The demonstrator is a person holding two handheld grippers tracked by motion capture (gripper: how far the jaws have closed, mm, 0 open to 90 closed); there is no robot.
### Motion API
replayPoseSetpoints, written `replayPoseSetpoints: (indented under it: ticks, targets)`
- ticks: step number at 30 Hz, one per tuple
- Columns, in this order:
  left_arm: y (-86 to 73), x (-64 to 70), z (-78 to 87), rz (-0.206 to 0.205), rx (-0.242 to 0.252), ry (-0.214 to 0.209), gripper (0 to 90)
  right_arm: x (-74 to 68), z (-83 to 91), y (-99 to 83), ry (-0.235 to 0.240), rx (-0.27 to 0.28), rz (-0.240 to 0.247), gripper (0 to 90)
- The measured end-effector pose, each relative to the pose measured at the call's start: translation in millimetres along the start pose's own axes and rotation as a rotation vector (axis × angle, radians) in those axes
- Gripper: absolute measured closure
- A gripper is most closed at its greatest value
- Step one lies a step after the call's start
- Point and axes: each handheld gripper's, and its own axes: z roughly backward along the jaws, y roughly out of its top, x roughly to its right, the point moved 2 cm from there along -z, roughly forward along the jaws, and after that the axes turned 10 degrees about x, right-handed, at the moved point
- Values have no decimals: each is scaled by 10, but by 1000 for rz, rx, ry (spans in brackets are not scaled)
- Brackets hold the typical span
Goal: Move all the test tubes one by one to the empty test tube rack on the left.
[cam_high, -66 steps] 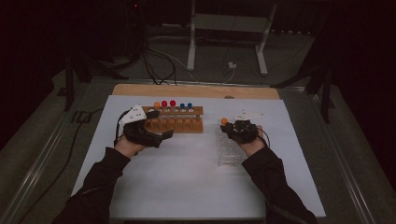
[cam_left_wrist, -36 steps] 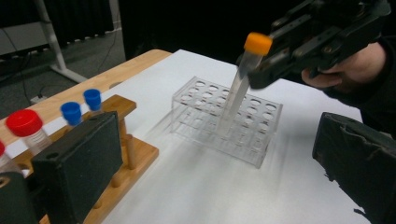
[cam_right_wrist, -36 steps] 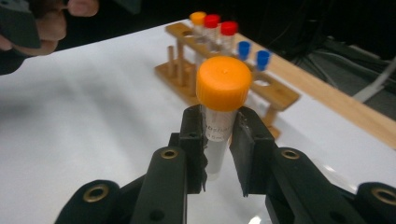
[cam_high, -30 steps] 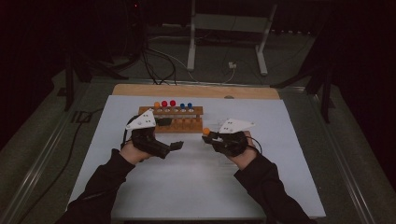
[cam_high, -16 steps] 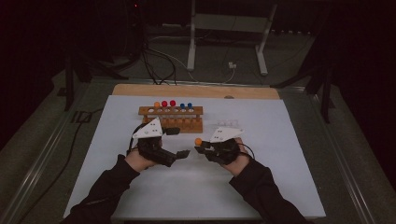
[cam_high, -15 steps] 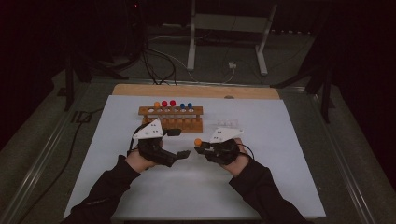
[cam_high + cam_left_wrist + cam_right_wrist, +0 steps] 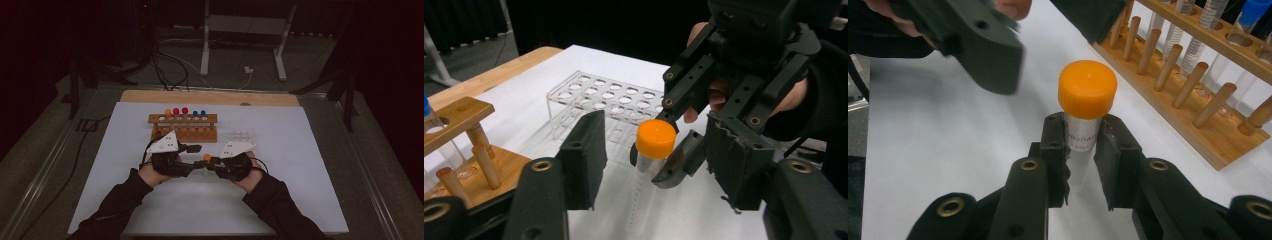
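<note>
A clear tube with an orange cap (image 7: 1087, 88) stands upright in my right gripper (image 7: 1082, 131), which is shut on the tube just below the cap. In the high view the cap (image 7: 207, 157) sits between the two hands, over the white mat (image 7: 300, 165). My left gripper (image 7: 659, 167) is open, with one jaw on each side of the orange cap (image 7: 655, 138) and a gap on both sides. In the high view the left gripper (image 7: 194, 156) points right and meets the right gripper (image 7: 214, 162) tip to tip.
A wooden tube rack (image 7: 184, 127) with orange, red and blue capped tubes stands behind the hands, close on the far side (image 7: 1198, 112). An empty clear plastic rack (image 7: 240, 135) lies to its right (image 7: 609, 100). A wooden board (image 7: 210, 97) edges the back.
Both hands have drawn back from the racks toward the table's front and come together. The right gripper brought the orange-capped tube along; the left gripper's jaws now flank its cap.
</note>
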Motion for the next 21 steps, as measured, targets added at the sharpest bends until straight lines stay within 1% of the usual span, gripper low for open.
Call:
replayPoseSetpoints:
  ticks: [5, 11, 15, 21]
  targets:
    - [-18, -8, -27, -5, -11, 5, 526, -5, 1, 8, 3, 5, 1, 749]
    - [-27, -2, -65, -7, -11, 6, 597, -21, 4, 20, 9, 10, 2, 750]
    - [-33, 7, -95, -11, -16, -9, 637, -24, 6, 22, 11, 11, -1, 749]
    - [-36, 12, -124, -13, -14, -18, 698, -17, 10, 22, 9, 11, -3, 750]
